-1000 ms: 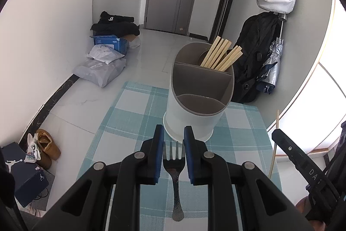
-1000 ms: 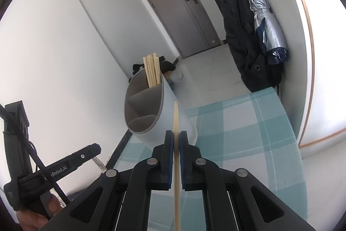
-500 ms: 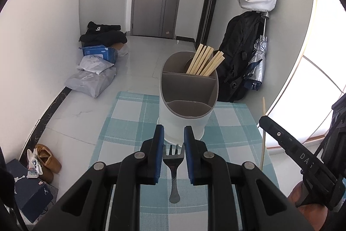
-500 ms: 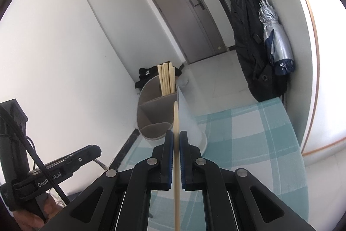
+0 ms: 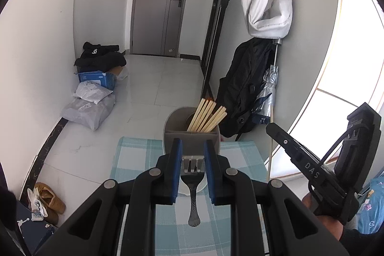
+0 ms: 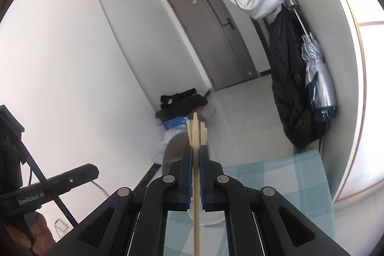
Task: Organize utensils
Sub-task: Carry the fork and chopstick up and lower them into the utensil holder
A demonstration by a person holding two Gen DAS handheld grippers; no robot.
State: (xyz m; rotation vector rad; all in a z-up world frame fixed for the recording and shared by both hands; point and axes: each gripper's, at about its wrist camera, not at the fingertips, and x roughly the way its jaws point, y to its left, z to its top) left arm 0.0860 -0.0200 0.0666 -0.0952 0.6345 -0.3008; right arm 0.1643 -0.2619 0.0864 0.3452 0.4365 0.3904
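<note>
- Left gripper (image 5: pixel 192 163): jaws closed partway on a fork (image 5: pixel 192 181), pinching its head from both sides; tines point forward, handle hangs toward the camera above the checked cloth (image 5: pixel 134 160).
- Right gripper (image 6: pixel 195 167): jaws closed almost fully on a single chopstick (image 6: pixel 196 196), which runs lengthwise between the blue pads (image 6: pixel 189 174) and juts past the tips.
- Holder (image 5: pixel 177 121): grey, divided, standing on the cloth just ahead of the left gripper; its far compartment holds a bundle of chopsticks (image 5: pixel 206 115) leaning to the right.
- In the right wrist view, the held chopstick's tip lines up with the bundle (image 6: pixel 202 133) in the holder (image 6: pixel 172 150); whether it touches cannot be told.
- Background: door (image 5: pixel 160 4), bags (image 5: pixel 249 85) hung on the wall.
</note>
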